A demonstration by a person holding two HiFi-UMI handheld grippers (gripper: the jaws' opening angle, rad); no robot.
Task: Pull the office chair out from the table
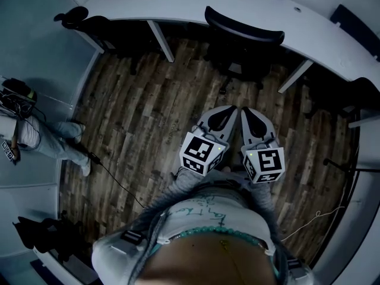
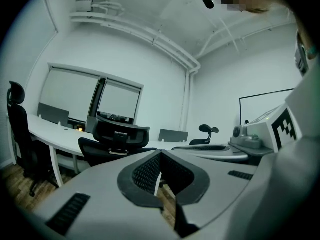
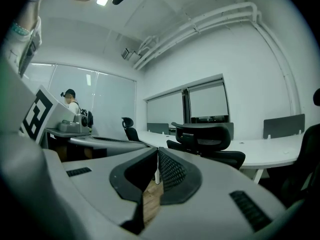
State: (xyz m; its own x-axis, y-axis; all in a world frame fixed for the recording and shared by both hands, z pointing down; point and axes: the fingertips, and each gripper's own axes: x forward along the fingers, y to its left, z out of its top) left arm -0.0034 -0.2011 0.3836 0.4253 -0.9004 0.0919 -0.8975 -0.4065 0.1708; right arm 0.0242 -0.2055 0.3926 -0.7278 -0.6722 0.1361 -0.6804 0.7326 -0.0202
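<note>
**Chair not out yet, tools short of it**

Office chair (image 1: 243, 34) is tucked in at the curved white counter (image 1: 178, 2), backrest facing us, seat partly under the edge. Left tool (image 1: 227, 110) and right tool (image 1: 249, 110) are side by side, both clamped shut with nothing between the jaws. They point roughly level at the chair but are well apart from it, with wooden floor (image 1: 148, 100) between. My read: nothing done so far. Close in, grab the backrest, pull: all left.

The office chair (image 1: 243, 37) sits pushed in at the table (image 1: 178, 5), at the far side of the floor (image 1: 142, 111). Nearer, the left hand-held gripper (image 1: 228, 109) and right hand-held gripper (image 1: 245, 110) hang side by side, well apart from the chair.
</note>
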